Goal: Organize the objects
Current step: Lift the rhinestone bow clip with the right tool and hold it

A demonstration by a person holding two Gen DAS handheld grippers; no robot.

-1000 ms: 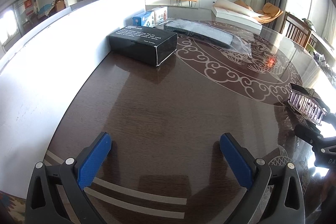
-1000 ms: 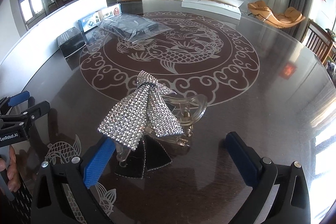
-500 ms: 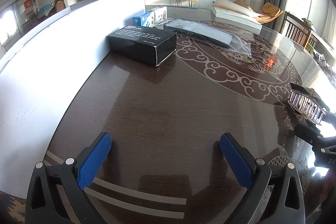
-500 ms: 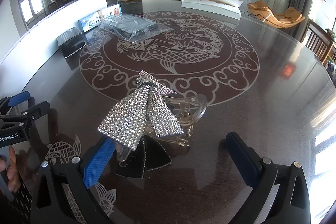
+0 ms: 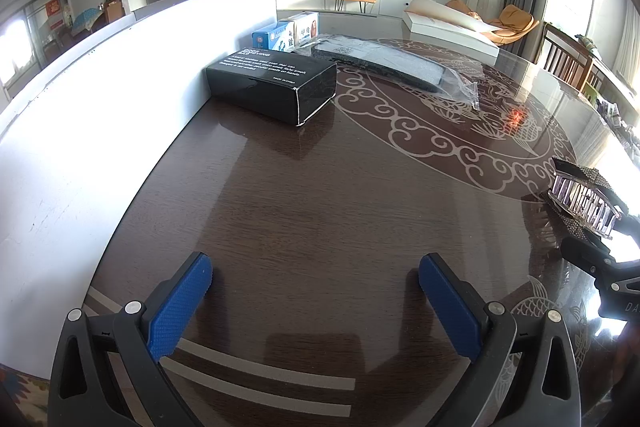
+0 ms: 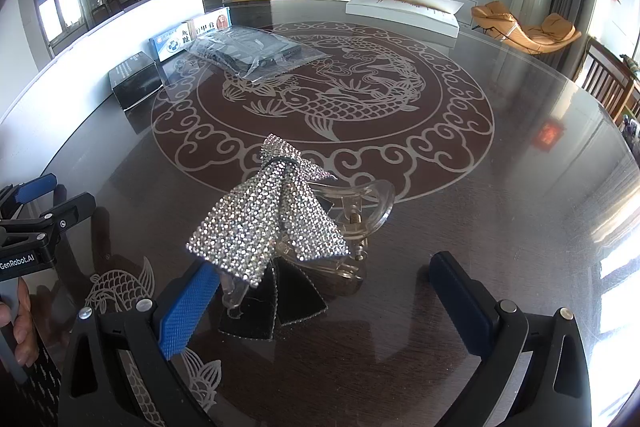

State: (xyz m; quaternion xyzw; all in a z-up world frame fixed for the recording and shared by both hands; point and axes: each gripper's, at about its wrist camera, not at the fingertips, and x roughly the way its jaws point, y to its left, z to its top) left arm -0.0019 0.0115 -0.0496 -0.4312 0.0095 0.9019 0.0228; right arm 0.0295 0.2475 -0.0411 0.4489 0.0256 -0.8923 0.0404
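Hovering low over the dark glossy counter (image 6: 500, 187), the right hand-held gripper (image 6: 324, 291) stands released, its blue pads spread wide with nothing between them. The rhinestone bow hair clip (image 6: 272, 223) lies on the counter just ahead of it, slightly toward the left pad (image 6: 188, 311), whose tip sits just beside the bow's lower corner; whether they touch is hard to tell. The clip's long axis seems to run from the near left to the far right of the gripper, with the clear claw (image 6: 360, 203) curving out on the far right side. The black underside and the hinge are partly hidden beneath the sparkling fabric.

The left hand-held gripper (image 5: 316, 303) is likewise released and empty, over bare counter well to the left of the clip, which shows only at the right edge of its view (image 5: 584, 203), partly cut off. The right hand is clearly nearer. Far beyond the clip, a black box (image 5: 272, 87), a bagged dark item (image 6: 248, 51) and a blue carton (image 6: 172, 43) lie along a white partition (image 5: 100, 115).
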